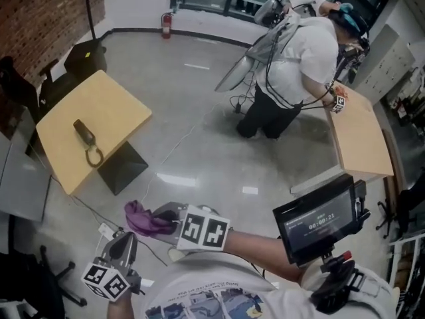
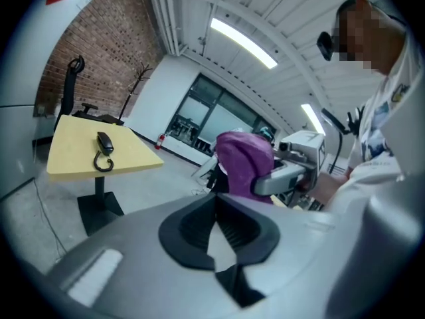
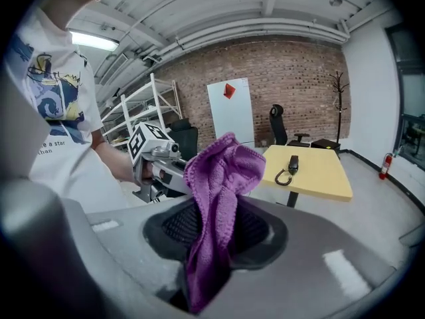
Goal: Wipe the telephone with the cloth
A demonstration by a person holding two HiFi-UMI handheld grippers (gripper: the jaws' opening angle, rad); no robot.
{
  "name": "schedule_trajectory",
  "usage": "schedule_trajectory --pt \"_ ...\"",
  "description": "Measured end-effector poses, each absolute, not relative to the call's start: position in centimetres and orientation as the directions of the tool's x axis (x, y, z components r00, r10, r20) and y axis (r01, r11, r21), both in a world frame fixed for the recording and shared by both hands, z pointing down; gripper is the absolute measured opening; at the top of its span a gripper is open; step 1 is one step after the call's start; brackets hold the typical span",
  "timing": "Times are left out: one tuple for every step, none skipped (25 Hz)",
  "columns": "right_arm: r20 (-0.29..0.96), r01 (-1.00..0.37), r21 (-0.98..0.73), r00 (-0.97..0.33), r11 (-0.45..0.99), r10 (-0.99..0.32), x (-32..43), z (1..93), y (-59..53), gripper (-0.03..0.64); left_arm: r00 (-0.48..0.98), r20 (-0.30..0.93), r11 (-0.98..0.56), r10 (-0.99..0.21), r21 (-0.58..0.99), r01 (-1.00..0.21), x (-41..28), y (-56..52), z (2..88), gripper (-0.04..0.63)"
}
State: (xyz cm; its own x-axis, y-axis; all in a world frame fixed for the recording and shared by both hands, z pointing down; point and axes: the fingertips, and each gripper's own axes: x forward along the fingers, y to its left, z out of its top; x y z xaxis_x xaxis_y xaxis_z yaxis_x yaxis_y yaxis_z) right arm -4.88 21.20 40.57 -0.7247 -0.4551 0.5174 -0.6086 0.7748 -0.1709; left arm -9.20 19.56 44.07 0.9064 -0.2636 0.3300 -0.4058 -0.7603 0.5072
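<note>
A dark telephone handset with a curled cord lies on a light wooden table at the left; it also shows small in the left gripper view and in the right gripper view. My right gripper is shut on a purple cloth, which bunches up from its jaws. My left gripper is low at the left, shut and empty, its jaws together. From the left gripper view the cloth hangs just ahead. Both grippers are well short of the table.
A grey concrete floor lies between me and the telephone table, crossed by a thin cable. Another person bends over a second wooden table at the right. A small screen sits near my right arm. A brick wall is at the far left.
</note>
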Motion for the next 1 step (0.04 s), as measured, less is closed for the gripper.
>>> schedule_trajectory --pt "0.522 -0.613 -0.174 -0.721 0.771 -0.456 -4.91 40.14 21.28 0.11 0.909 0.33 -0.76 -0.254 0.513 -0.399 -9.19 19.63 43.77 0.005"
